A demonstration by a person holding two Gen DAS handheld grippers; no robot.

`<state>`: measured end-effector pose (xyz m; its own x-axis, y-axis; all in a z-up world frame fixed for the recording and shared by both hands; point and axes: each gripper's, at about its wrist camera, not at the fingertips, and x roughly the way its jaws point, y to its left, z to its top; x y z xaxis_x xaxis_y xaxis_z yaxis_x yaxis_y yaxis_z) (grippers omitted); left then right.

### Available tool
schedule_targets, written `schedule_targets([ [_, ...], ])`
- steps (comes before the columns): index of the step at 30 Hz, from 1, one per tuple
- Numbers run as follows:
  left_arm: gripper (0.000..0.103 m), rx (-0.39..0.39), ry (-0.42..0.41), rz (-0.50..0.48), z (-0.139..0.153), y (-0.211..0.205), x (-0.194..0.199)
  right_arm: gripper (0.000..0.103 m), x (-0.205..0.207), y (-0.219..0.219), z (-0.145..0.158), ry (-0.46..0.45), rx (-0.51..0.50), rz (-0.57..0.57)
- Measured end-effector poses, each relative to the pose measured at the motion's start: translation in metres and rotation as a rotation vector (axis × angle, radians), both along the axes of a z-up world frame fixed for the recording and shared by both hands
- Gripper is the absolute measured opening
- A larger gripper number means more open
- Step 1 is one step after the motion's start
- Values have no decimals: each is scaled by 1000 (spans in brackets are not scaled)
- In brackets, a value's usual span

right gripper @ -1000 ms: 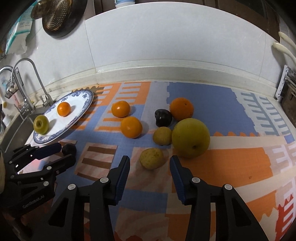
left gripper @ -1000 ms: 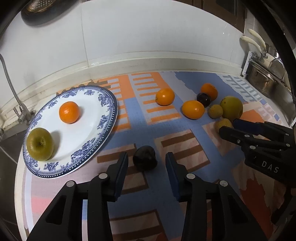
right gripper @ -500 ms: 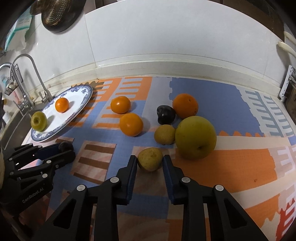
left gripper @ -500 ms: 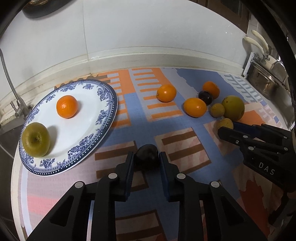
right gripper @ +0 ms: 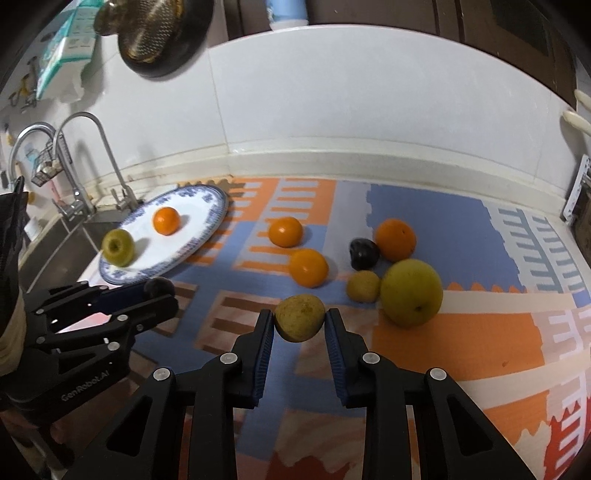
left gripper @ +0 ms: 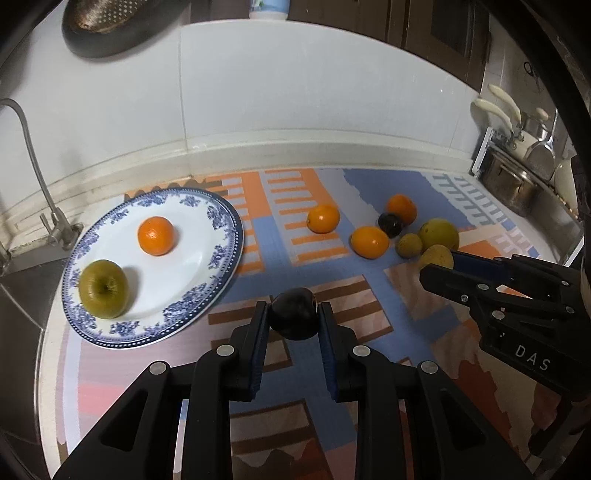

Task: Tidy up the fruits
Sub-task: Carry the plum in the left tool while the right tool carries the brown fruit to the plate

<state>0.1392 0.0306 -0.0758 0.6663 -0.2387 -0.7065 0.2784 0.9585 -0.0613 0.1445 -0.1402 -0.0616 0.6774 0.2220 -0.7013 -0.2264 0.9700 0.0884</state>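
My left gripper is shut on a dark plum, held just above the patterned mat. My right gripper is shut on a small yellow-brown fruit, also lifted off the mat. The blue-and-white plate at the left holds an orange and a green apple. On the mat lie three more oranges, a second dark plum, a small yellow fruit and a large yellow-green pear. Each view shows the other gripper at its edge.
A sink with a tap lies left of the plate. A colander hangs on the white wall behind. At the far right stands a metal rack with pots and utensils. The mat covers the counter.
Both grippers closed from open onto their fruit: the left on the dark plum, the right on the yellow-brown fruit. Both then rose a little, lifting the fruit off the mat.
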Motion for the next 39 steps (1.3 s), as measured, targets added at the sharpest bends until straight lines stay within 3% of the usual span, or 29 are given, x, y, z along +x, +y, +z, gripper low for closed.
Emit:
schedule_targets([
  [23, 26, -7, -97, 119, 32, 55, -36, 30, -20, 58, 40, -93, 18, 162],
  [39, 26, 65, -120, 162, 45, 99, 10, 30, 41, 111, 50, -80, 40, 257],
])
